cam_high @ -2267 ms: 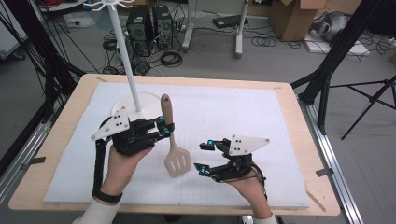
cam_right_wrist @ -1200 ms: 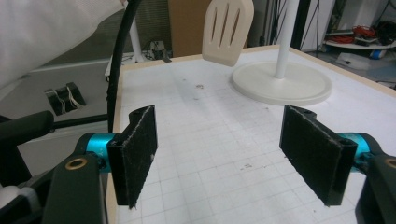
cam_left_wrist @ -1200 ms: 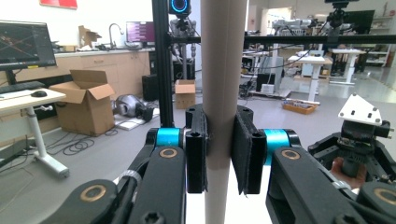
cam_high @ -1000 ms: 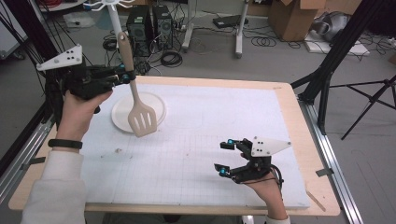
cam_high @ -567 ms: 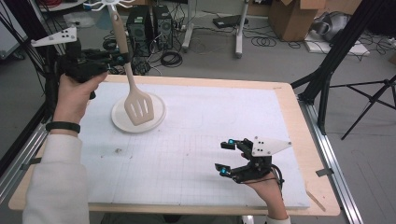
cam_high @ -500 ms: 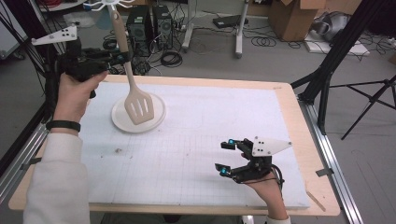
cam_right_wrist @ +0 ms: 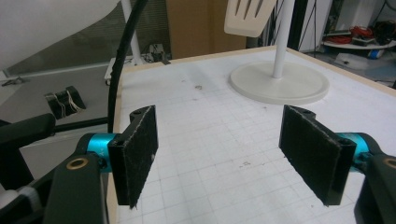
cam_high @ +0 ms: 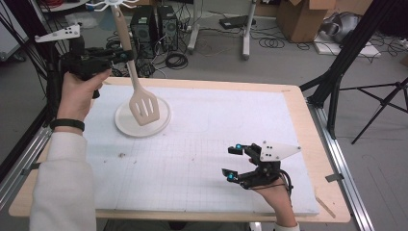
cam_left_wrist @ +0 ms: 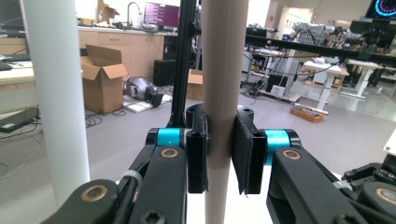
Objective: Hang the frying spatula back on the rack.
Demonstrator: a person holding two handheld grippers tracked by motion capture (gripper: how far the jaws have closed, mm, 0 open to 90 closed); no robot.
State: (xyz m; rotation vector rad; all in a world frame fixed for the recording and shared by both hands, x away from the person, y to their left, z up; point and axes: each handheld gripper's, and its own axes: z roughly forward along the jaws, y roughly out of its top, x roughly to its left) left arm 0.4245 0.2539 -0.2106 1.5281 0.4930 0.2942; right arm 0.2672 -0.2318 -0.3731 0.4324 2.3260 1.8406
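Left tongs point(cam_high: 126, 55) clamp a beige slotted spatula point(cam_high: 143, 107) by its handle above the white stand's base point(cam_high: 126, 126), at the table's point(cam_high: 308, 144) ten o'clock, while right tongs point(cam_high: 232, 162) gape wide; no legible writing.

The left gripper point(cam_high: 126, 55) is raised above the far left corner of the table point(cam_high: 308, 144), its jaws clamped on the handle of a beige slotted spatula point(cam_high: 136, 91) that hangs blade down over the round white stand base point(cam_high: 161, 122) near that corner. The stand's hooked top point(cam_high: 98, 6) shows just above the handle's end. Near the front edge, right of the middle, the right gripper point(cam_high: 232, 162) rests low over the white gridded mat point(cam_high: 202, 139) with its jaws apart and nothing between them
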